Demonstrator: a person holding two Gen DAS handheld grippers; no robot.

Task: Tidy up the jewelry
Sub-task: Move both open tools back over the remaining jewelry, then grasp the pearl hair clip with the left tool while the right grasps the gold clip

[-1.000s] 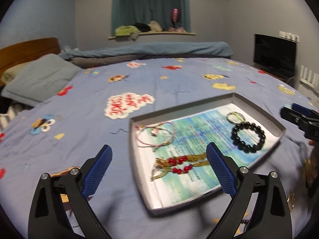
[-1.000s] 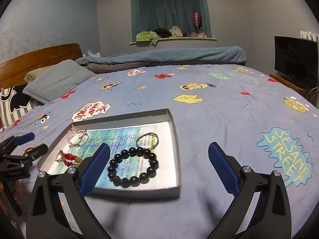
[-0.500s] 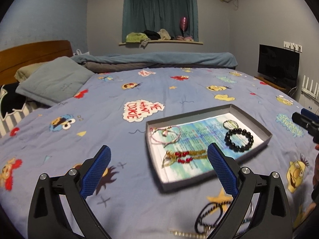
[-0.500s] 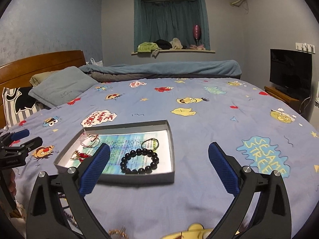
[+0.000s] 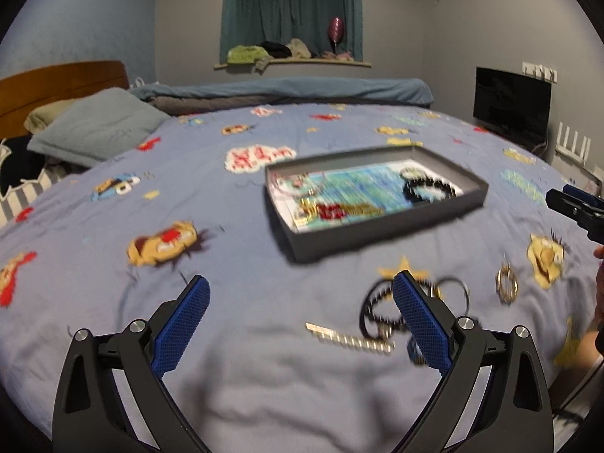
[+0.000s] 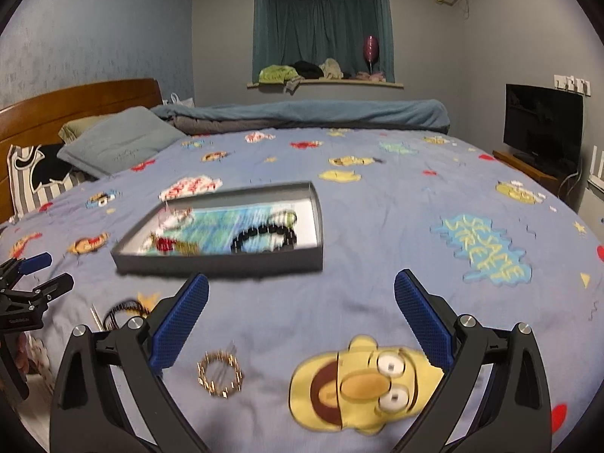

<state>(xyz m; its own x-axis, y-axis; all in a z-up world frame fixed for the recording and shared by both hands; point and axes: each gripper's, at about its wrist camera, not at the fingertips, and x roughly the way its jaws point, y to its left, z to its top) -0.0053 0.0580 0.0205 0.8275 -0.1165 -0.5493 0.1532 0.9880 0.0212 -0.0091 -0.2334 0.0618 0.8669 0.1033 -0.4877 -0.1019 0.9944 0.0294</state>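
A grey tray lies on the blue bedspread. It holds a black bead bracelet, a red and gold piece and a pink cord bracelet. Loose jewelry lies on the bed nearer me: a dark cord with rings, a gold bar and a gold ring bracelet. My left gripper is open and empty, short of the loose pieces. My right gripper is open and empty, beside the gold bracelet.
Pillows and a wooden headboard are at the far left. A folded blanket lies along the far edge. A TV stands at the right. The other gripper shows at each view's edge.
Both grippers have pulled back from the tray and risen. The tray now looks farther off, and the loose jewelry on the bed near me has come into view.
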